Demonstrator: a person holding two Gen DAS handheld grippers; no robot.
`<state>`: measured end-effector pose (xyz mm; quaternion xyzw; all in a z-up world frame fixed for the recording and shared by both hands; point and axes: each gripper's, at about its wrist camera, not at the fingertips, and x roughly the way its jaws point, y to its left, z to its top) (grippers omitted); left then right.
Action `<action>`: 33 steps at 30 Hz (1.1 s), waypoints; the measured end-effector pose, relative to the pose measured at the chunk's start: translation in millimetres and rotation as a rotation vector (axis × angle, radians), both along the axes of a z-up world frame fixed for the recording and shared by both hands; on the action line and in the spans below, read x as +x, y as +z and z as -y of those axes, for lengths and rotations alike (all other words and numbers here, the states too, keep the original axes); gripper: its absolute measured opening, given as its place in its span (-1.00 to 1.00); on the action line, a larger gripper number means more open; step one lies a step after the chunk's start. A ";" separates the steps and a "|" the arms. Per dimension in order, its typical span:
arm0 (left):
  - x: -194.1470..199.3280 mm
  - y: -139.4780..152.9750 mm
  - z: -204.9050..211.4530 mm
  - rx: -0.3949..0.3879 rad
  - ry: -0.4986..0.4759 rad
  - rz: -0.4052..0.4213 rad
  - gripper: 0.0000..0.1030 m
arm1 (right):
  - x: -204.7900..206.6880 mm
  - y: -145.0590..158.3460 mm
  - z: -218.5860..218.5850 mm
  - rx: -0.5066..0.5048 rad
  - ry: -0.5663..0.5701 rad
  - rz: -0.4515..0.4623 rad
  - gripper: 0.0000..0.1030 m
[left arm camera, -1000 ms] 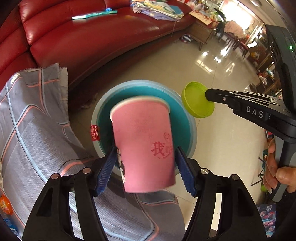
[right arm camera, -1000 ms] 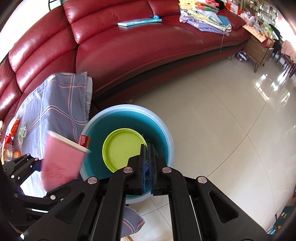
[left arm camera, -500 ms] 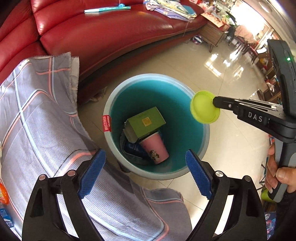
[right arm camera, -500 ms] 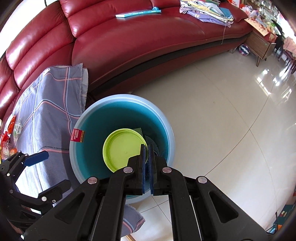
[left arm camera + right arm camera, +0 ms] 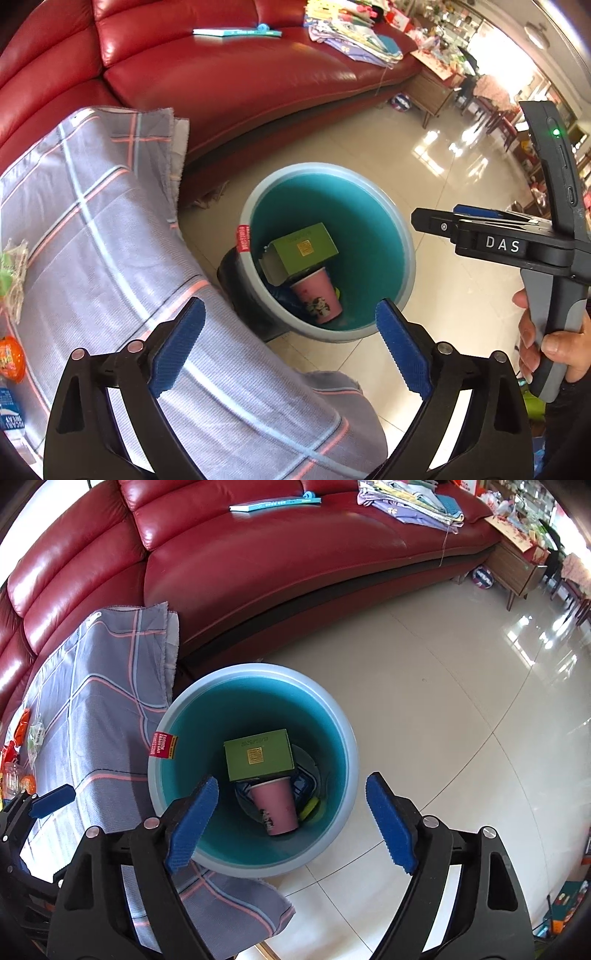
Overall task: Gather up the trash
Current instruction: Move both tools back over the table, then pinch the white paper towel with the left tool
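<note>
A light-blue trash bin (image 5: 406, 251) (image 5: 347, 738) stands on the floor beside the cloth-covered table. Inside it lie a pink paper cup (image 5: 317, 295) (image 5: 277, 805), a green box (image 5: 303, 251) (image 5: 258, 755) and a green lid (image 5: 309, 809), which stands on edge by the cup. My left gripper (image 5: 290, 345) is open and empty, above the bin's near rim. My right gripper (image 5: 291, 821) is open and empty, right over the bin; it also shows in the left wrist view (image 5: 436, 221).
A grey plaid cloth (image 5: 92, 240) (image 5: 85, 709) covers the table at left, with snack wrappers (image 5: 11, 354) (image 5: 22, 738) on it. A red leather sofa (image 5: 221, 81) (image 5: 277, 554) runs behind, bearing a book and folded cloths. Tiled floor (image 5: 443, 701) lies to the right.
My left gripper let go of the pink cup, which fell into the bin. My right gripper then opened and the green lid dropped into the bin too.
</note>
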<state>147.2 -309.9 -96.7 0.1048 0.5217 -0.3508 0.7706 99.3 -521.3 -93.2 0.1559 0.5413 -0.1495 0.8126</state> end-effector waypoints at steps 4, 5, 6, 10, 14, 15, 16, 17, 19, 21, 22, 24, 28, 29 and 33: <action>-2.1 12.3 -30.4 -0.017 0.046 0.017 0.82 | 4.3 8.7 -20.7 -0.009 0.035 -0.002 0.53; -1.9 15.2 -40.0 -0.021 0.061 0.021 0.82 | 6.3 11.6 -28.8 -0.012 0.050 -0.001 0.53; -1.4 18.3 -49.4 -0.025 0.075 0.026 0.82 | 8.6 14.8 -37.8 -0.016 0.066 0.001 0.53; 0.6 31.5 -93.9 -0.044 0.144 0.049 0.83 | 18.2 27.7 -74.1 -0.033 0.128 0.015 0.53; 1.8 42.8 -139.5 -0.054 0.211 0.073 0.83 | 27.0 43.1 -117.1 -0.060 0.199 0.035 0.65; 2.1 45.4 -152.3 -0.054 0.231 0.079 0.83 | 28.9 45.4 -126.7 -0.065 0.214 0.037 0.65; 2.3 47.9 -165.7 -0.055 0.248 0.085 0.83 | 31.9 48.9 -139.4 -0.068 0.235 0.040 0.65; 2.5 50.4 -178.5 -0.056 0.261 0.092 0.83 | 34.1 50.6 -148.9 -0.071 0.249 0.041 0.65; 2.8 56.1 -206.9 -0.050 0.297 0.116 0.83 | 38.6 53.8 -169.7 -0.077 0.282 0.039 0.65; 4.3 60.4 -236.6 -0.039 0.339 0.136 0.83 | 42.4 55.5 -188.8 -0.079 0.309 0.036 0.65; 6.7 62.0 -252.8 -0.036 0.362 0.141 0.84 | 45.2 55.9 -199.3 -0.079 0.325 0.031 0.65; 13.0 64.0 -282.9 -0.029 0.411 0.151 0.84 | 51.5 55.4 -220.4 -0.077 0.358 0.020 0.65; 29.7 61.7 -337.4 -0.015 0.499 0.156 0.84 | 62.3 53.4 -256.2 -0.082 0.412 0.003 0.65; 34.2 59.9 -346.5 -0.008 0.510 0.156 0.84 | 63.2 52.4 -262.9 -0.081 0.422 0.001 0.65; 51.5 46.7 -366.2 0.022 0.504 0.146 0.84 | 74.1 44.0 -288.1 -0.078 0.456 -0.019 0.65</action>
